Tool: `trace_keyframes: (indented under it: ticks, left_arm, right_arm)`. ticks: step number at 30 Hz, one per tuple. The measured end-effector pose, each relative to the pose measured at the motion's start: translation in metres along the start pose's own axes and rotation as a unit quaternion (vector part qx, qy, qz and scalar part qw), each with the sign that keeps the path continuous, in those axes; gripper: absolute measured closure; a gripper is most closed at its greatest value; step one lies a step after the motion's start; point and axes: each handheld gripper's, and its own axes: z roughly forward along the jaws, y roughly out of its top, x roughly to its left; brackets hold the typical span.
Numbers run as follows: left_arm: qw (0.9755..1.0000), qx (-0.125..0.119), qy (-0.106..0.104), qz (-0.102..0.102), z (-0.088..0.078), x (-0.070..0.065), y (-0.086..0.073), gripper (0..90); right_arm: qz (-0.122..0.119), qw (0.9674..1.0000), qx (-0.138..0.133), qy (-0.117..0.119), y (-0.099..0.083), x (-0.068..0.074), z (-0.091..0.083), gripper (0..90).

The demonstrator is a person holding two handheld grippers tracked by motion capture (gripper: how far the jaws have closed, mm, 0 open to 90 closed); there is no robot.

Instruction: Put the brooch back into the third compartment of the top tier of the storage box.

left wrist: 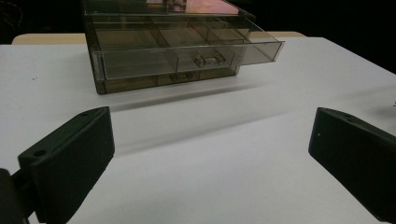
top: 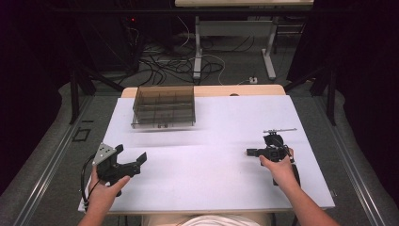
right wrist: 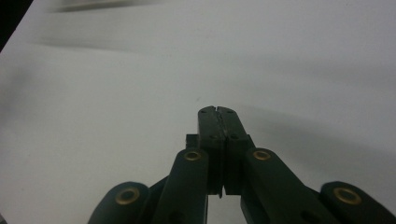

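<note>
At the near left of the counter [top: 211, 179], the left tool [top: 133, 157] rested low with its jaws spread wide and nothing between them; in the left gripper view its two black pads [left wrist: 70, 161] framed bare white surface and faced the drawer box [left wrist: 173, 44] ahead. Over on the near right, the right tool [top: 251, 152] pointed leftward across the counter, its jaws pressed together on nothing, as the right gripper view confirmed [right wrist: 218, 112].

Beyond the left tool, at the far left of the counter and well apart from both tools, stood the drawer box [top: 163, 107], a smoky clear-plastic organiser divided into compartments. One upper drawer [left wrist: 187, 58] stood partly pulled out toward the near edge; a small clear knob [left wrist: 210, 59] sat at the middle of its front.

Judged from its material, the box was probably light, rigid and smooth-walled, so it might slide on the counter if pushed or pulled unbraced, and thin plastic could crack under a hard pinch. The knob or the drawer's front lip offered the likeliest hold, with the casing steadied by the other tool.

Its long axis ran left to right; the drawers opened toward the near side, facing the person.
</note>
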Motion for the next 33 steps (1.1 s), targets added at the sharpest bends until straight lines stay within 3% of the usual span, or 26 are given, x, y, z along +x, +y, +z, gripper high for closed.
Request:
trace_keyframes:
  ticks: [15,33]
  left_arm:
    - [1.0000,0.004,-0.001,-0.005,0.000,0.003,-0.001,0.3]
    - [1.0000,0.002,0.000,-0.006,0.000,0.005,0.000,0.3]
  right_arm:
    - [0.002,0.9999,0.007,0.008,0.009,0.001,-0.010,90.0]
    - [-0.023,0.9996,0.009,0.013,0.041,0.026,-0.008,90.0]
